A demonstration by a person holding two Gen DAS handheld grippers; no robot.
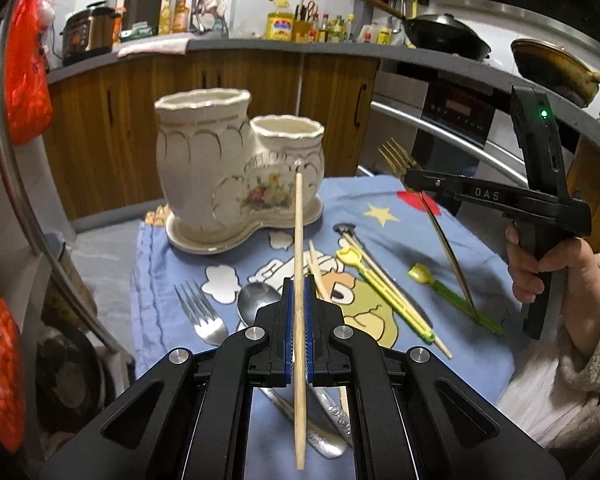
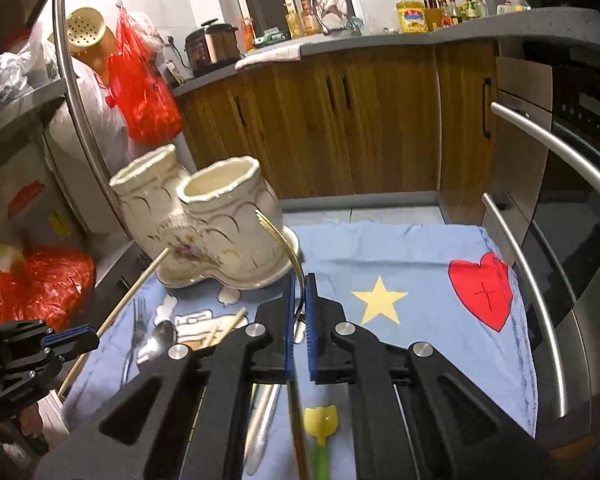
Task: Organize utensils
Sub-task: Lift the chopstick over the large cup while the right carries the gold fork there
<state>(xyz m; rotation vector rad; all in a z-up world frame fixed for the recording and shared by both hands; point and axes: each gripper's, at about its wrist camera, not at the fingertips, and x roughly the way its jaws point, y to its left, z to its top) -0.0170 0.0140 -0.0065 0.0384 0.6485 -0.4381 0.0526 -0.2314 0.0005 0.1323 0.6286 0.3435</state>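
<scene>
While both grippers are raised above the blue cartoon cloth (image 1: pixel 172 248), the scene reads as follows.

Left gripper (image 1: pixel 299 300): jaws closed on a wooden chopstick (image 1: pixel 299 240), which runs from 6 o'clock up to 12 o'clock in the left wrist view, its tip in front of the holder's lower pot.

Right gripper (image 2: pixel 299 312): blue pads clamping a gold fork (image 2: pixel 288 248), tines curving toward 11 o'clock, close to the holder's near pot; whether they touch it cannot be told.

Ceramic holder (image 1: pixel 220 168): cream, two joined pots on a saucer, standing upright at the cloth's far left, about 11 o'clock from the left gripper.

Loose on the cloth: a silver fork (image 1: pixel 200 316) at 9 o'clock of the left gripper, a silver spoon (image 1: pixel 256 300) just beside it, a second wooden chopstick (image 1: pixel 318 272), yellow-green training chopsticks (image 1: pixel 384 292) at 2 o'clock, and a green-handled yellow spoon (image 1: pixel 448 292) farther right.

Right hand (image 1: pixel 540 264): wrapped around the right gripper's black handle.
</scene>
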